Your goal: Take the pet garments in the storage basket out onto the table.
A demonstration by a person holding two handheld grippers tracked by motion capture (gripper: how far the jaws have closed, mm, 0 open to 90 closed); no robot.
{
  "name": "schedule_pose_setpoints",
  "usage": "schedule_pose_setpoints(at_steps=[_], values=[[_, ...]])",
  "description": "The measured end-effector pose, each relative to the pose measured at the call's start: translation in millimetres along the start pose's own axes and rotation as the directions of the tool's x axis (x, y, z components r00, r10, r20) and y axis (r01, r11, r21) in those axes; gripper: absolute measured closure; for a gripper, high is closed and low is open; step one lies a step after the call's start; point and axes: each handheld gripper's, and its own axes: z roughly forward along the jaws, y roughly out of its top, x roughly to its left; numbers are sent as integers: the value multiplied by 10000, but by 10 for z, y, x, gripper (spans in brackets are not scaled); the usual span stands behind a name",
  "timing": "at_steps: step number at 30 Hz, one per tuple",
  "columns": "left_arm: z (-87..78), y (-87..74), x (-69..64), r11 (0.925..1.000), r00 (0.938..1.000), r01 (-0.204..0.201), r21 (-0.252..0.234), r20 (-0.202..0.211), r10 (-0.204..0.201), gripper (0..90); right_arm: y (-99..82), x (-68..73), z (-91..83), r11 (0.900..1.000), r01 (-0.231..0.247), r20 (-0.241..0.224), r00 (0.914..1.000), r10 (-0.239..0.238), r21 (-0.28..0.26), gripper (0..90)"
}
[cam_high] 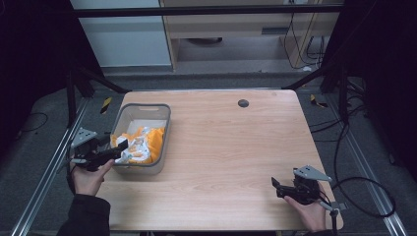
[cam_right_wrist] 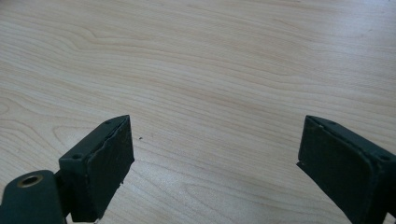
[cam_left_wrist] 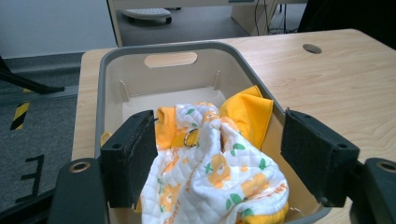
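Surface: light wood-grain table (cam_high: 231, 147) fills the middle of the high view, with dark grey floor around it and a small dark round grommet (cam_high: 243, 103) near the far edge.
Frame: black metal struts stand at the upper left and upper right of the high view.
Left hand (cam_high: 88, 179): lower left of the high view, at the table's left edge, holding the left gripper (cam_high: 118, 151).
Left gripper: jaws spread wide over the near end of the bin; in the left gripper view (cam_left_wrist: 215, 163) the cloth sits between them, the left pad touching or nearly touching it, the right pad clear of it.
Bin: grey rectangular plastic bin (cam_high: 167, 135) with a slot handle, left of centre on the table.
Cloth: crumpled white quilted cloth with orange and green print (cam_left_wrist: 210, 177) lies in the bin on an orange cloth (cam_left_wrist: 247, 114).
Right hand (cam_high: 310, 211): lower right of the high view.
Right gripper (cam_high: 278, 188): jaws wide apart, empty, over bare table, well apart from the bin.
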Motion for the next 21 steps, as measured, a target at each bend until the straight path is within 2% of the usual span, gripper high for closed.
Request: schedule_pose_setpoints(at_steps=[11, 15, 21], values=[[91, 149, 50, 9962, 9993, -358, 790, 90, 352, 244, 0, 3, 1, 9999, -105, -34, 9999, 105, 103, 106], [126, 202, 75, 9947, 9992, -401, 950, 44, 398, 245, -5, -6, 12, 9999, 54, 0, 10000, -54, 98, 109], [187, 277, 99, 9881, 9980, -630, 1403, 62, 627, 244, -6, -7, 12, 9999, 27, -18, 10000, -27, 123, 109]])
